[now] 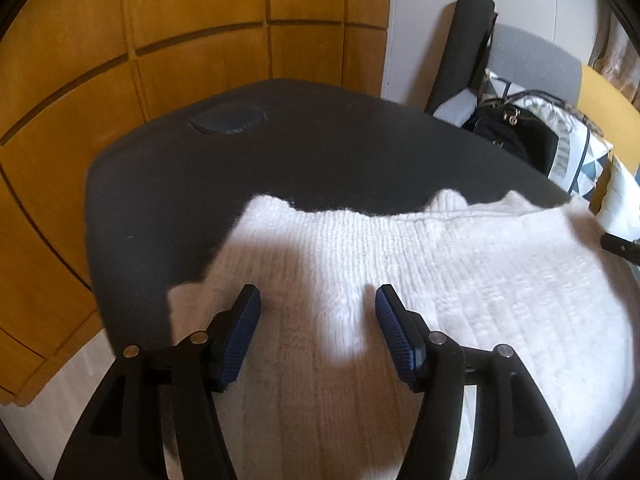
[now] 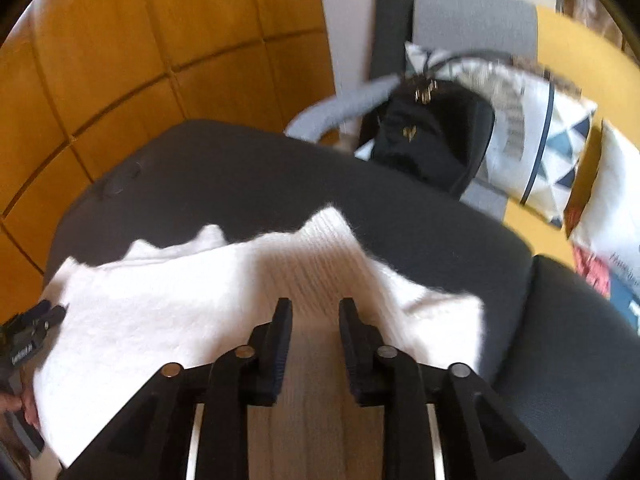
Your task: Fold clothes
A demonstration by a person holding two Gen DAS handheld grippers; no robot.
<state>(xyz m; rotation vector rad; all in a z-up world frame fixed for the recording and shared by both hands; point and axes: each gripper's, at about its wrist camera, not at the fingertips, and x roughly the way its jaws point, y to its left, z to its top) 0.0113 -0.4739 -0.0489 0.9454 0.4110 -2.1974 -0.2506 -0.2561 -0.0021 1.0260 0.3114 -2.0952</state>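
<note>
Orange wood paneling (image 1: 160, 40) is wrapping the left side, a white wall (image 1: 424, 20) is sitting behind a grey chair (image 1: 532, 60), sunlight's hitting everything.

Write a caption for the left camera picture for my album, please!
Left gripper open above a white sweater spread on a dark table.

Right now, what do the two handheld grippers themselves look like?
Both are black plastic two-finger units with round silver pivot pins on angled linkages. The left gripper carries ribbed blue pads on its inner faces; the right gripper has dark ribbed pads, bluish along one edge. No cables or sleeves show.
</note>
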